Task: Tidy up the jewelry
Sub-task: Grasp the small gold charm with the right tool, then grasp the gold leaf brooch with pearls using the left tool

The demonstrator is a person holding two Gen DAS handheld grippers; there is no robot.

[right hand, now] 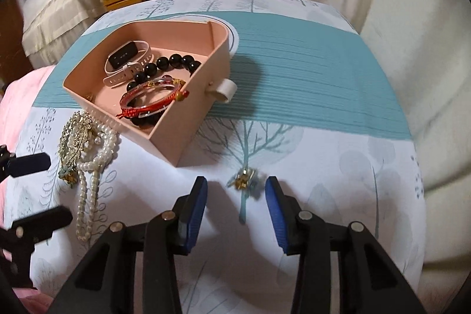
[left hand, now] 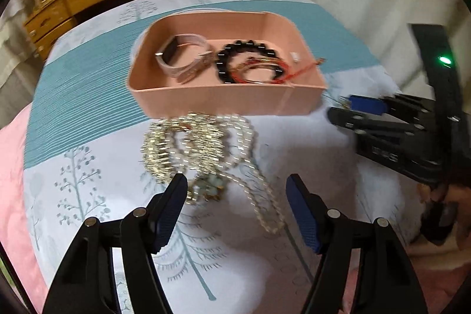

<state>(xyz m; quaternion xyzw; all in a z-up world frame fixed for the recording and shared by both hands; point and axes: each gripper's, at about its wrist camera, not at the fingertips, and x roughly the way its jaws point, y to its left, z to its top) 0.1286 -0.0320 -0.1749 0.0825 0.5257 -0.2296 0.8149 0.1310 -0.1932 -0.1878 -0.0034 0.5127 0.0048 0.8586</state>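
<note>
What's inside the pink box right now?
The pink box holds a watch, a black bead bracelet and a red cord bracelet lying on it. A small gold piece sits in the corner, half hidden by the wall.

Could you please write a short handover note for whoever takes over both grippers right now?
Left gripper: open, empty, over the pearl necklace and gold brooch pile on the bedspread, in front of the pink tray.
Right gripper: fingers either side of the small gold-and-blue piece beside the tray, not yet pressing on it.
Done: the watch, black bead bracelet and red bracelet lie in the tray.
Left: the small piece, the necklace and the brooch pile still need to go in.
</note>
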